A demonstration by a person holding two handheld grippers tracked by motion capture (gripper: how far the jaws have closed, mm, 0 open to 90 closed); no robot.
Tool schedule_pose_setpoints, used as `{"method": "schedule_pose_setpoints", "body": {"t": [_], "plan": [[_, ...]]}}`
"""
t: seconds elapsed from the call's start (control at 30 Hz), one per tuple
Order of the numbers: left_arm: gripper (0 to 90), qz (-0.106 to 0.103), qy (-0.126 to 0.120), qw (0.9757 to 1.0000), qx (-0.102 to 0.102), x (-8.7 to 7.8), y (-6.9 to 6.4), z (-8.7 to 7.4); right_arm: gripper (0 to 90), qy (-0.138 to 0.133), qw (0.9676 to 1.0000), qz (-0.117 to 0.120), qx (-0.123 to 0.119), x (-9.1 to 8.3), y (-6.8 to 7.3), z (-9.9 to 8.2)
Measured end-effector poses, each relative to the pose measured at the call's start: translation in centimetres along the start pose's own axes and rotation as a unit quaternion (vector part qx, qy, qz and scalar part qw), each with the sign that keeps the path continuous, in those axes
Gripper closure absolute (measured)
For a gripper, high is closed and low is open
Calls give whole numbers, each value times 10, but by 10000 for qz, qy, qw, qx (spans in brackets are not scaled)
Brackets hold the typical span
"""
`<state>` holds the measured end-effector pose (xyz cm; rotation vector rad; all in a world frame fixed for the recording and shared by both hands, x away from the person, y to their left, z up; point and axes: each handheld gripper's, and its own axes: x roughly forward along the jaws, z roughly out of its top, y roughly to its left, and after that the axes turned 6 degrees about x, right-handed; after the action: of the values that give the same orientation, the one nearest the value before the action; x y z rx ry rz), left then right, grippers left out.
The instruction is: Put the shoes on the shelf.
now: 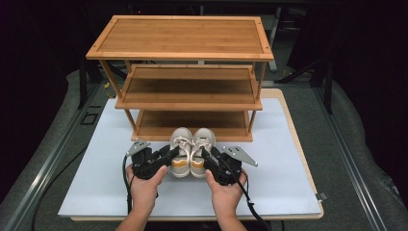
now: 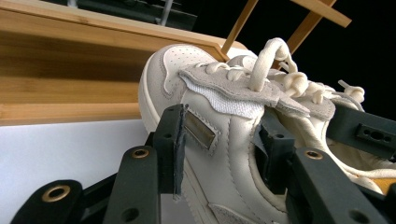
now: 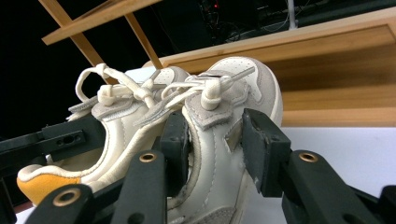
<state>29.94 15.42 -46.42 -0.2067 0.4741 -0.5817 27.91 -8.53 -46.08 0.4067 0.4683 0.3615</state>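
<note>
A pair of cream shoes: the left shoe [image 1: 181, 151] is clamped through its side wall by the left gripper [image 1: 169, 155], the right shoe [image 1: 201, 150] likewise by the right gripper [image 1: 208, 157]. The pair sits side by side, toes toward the wooden rack [image 1: 180, 53], just before its bottom shelf [image 1: 192, 126]. The step looks like shelving the pair; next, both hands must travel forward together, level. A white mat [image 1: 284, 159] covers the table; the room is dark.

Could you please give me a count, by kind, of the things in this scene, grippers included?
Cream sneakers: 2, left sneaker and right sneaker
Bamboo shoe rack: 1
Handheld grippers: 2, left gripper and right gripper
White table mat: 1
Total: 6
</note>
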Motion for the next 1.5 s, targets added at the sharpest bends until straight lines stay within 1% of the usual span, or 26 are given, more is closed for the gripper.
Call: {"method": "schedule_pose_setpoints", "body": {"t": [0.03,0.07,0.13,0.17,0.23,0.27,0.3,0.33,0.37,0.4,0.5,0.53,0.57,0.67,0.73,0.83,0.9,0.97,1.03,1.07,1.1,1.27,1.4,1.43,1.47,1.5], "plan": [[593,-6,3,10000,-5,-1,0,3,624,60,9999,84,0,-1,0,2],[593,-4,-1,10000,-10,-2,-1,4,623,-19,10000,91,29,-1,1,4],[592,8,15,10000,18,-5,-2,9,623,-23,10000,41,49,-2,3,6],[593,16,7,10000,34,-6,-3,11,623,54,9999,119,58,-4,3,7],[593,27,-6,10000,74,-9,-5,15,623,-60,9999,69,73,-5,6,9],[592,26,-3,9999,105,-10,-6,17,623,-105,9998,133,63,-6,7,9],[592,27,2,9999,124,-11,-7,19,623,3,9999,139,39,-9,8,11],[593,33,-16,9999,126,-12,-8,20,623,-101,9998,138,60,-8,9,11],[593,29,-27,9999,135,-13,-9,22,623,-44,9999,158,55,-10,9,13],[592,25,-48,9999,158,-14,-11,24,623,-147,9997,162,69,-12,10,15],[593,25,-51,9998,192,-17,-13,27,623,-128,9999,103,15,-16,13,21],[593,-9,-47,9999,157,-19,-14,30,623,-142,9997,180,16,-17,14,23],[593,-9,-47,9999,157,-19,-14,30,623,-139,9998,105,1,-18,15,24],[593,-21,-44,9999,126,-22,-15,35,623,-123,9998,132,18,-20,18,28],[593,15,-50,9998,186,-24,-17,39,623,-138,9999,93,-24,-21,21,30],[593,41,-86,9997,220,-27,-20,43,624,-119,9998,146,-88,-24,24,34],[593,43,-128,9996,238,-29,-21,47,623,-194,9997,92,-127,-25,28,39],[593,30,-144,9996,237,-30,-22,49,623,-149,9997,155,-138,-26,29,41],[593,27,-161,9996,249,-30,-22,52,623,-258,9994,161,-154,-26,30,43],[593,18,-176,9995,246,-29,-23,54,623,-185,9996,171,-160,-27,30,45],[593,18,-182,9995,246,-29,-23,56,623,-226,9995,184,-149,-27,30,49],[593,-1,-195,9996,226,-28,-22,61,623,-262,9993,149,-201,-25,32,55],[593,-5,-195,9996,224,-28,-23,65,623,-175,9995,165,-212,-26,32,58],[593,-7,-209,9995,236,-28,-23,66,623,-275,9993,165,-206,-25,33,58],[593,-13,-214,9995,238,-28,-24,67,623,-213,9995,118,-207,-27,34,60],[593,-17,-211,9995,243,-28,-24,68,623,-277,9992,176,-219,-26,33,61]]}}
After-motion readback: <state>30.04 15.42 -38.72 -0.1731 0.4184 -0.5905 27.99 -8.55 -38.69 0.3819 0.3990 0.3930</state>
